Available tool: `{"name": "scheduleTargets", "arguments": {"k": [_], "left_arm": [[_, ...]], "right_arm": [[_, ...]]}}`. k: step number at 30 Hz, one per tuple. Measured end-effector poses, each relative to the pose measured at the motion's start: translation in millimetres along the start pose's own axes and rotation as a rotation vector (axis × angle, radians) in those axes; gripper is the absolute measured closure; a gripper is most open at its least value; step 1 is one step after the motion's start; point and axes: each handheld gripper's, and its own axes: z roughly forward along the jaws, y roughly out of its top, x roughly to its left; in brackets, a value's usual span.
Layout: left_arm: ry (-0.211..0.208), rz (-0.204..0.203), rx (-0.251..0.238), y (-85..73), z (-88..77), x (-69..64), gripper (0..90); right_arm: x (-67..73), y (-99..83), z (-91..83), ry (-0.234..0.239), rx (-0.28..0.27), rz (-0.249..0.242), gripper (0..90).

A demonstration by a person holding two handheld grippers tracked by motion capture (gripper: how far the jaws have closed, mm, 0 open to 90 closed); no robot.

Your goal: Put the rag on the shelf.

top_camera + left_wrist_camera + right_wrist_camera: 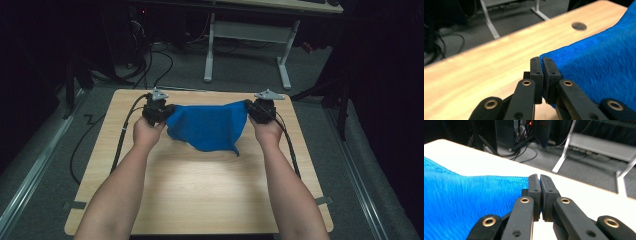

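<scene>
Blue cloth (207, 126): we clamp a corner in the left gripper (159, 111) and right gripper (260, 110); uneven tension risks a corner slipping.

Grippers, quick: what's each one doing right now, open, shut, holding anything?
Left gripper: shut on a corner of the blue cloth.
Right gripper: shut on the cloth's opposite corner.

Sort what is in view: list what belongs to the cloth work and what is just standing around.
In the job:
blue cloth, stretched between the grippers
left gripper, shut on one corner
right gripper, shut on the other corner
wooden table beneath it

Just around:
white desk frame behind the table
loose cables on the floor
</scene>
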Motion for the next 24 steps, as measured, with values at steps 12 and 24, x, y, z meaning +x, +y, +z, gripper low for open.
{"name": "scheduleTargets", "arguments": {"k": [12, 24], "left_arm": [[-0.08, -0.055, 0.022, -31.5, 12.7, -4.6, 87.2], [-0.104, -0.053, 0.056, -39.1, 21.6, -10.9, 86.3]], "right_arm": [[6.0, -40.9, 13.0, 0.044, 0.071, 0.037, 88.6], [5.0, -58.7, 13.8, 0.04, 0.094, 0.043, 88.4]]}}
